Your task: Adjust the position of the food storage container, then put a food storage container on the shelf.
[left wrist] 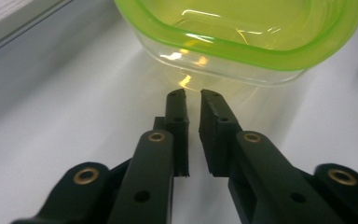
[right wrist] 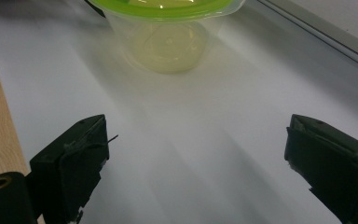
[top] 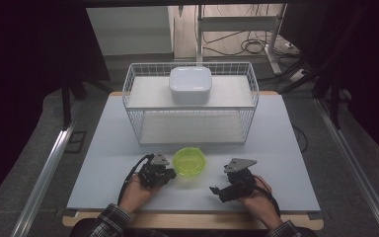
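We have the clear container with the green lid [top: 190,164] standing upright on the table [top: 103,158], near its front edge and between our two grippers. Our left gripper [left wrist: 193,95] sits just beside it, its fingers nearly together with a narrow gap and nothing between them. Our right gripper [right wrist: 196,154], a little apart from the container, has its fingers spread wide over bare table. Farther back stands a white wire basket [top: 133,106] with a white lidded box [top: 191,84] on top.

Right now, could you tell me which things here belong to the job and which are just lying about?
In the job:
green container
left hand-held gripper, jaws nearly closed, just short of it
right hand-held gripper, jaws wide open

Lying about:
wire basket
white box
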`<control>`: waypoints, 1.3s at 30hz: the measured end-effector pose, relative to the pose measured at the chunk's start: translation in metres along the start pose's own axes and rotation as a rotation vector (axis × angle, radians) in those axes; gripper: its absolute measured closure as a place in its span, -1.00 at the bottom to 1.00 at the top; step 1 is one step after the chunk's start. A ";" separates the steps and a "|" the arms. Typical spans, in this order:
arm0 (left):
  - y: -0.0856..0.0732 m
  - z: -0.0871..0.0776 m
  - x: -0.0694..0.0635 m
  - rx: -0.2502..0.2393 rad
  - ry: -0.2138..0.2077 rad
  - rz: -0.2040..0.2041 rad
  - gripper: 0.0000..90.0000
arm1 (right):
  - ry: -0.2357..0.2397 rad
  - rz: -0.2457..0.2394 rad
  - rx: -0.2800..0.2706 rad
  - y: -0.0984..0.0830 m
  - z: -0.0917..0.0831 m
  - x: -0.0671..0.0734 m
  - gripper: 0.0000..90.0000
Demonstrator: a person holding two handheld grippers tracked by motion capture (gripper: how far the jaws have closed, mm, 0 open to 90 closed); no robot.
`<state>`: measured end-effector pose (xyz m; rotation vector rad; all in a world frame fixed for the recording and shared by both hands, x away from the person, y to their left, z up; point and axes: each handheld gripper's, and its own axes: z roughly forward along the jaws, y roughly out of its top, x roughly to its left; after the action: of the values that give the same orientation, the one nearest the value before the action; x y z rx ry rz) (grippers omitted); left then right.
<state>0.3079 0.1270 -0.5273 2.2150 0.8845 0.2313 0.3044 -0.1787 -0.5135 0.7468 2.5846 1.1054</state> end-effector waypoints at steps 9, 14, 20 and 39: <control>-0.013 -0.031 -0.007 -0.036 0.094 0.028 -0.11 | -0.005 0.024 -0.022 0.001 -0.004 -0.003 -0.85; -0.025 -0.048 -0.008 -0.079 0.123 0.005 -0.43 | -0.001 0.045 -0.044 0.002 -0.007 -0.004 -0.85; -0.038 -0.056 -0.008 -0.096 0.106 -0.028 -0.76 | 0.015 0.068 -0.065 0.002 -0.009 -0.006 -0.85; -0.051 -0.052 -0.009 -0.100 0.100 -0.018 -0.95 | -0.034 0.083 -0.079 0.002 -0.006 -0.007 -0.93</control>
<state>0.2532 0.1765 -0.5241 2.1177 0.9261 0.3727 0.3088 -0.1852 -0.5084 0.8537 2.4867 1.2004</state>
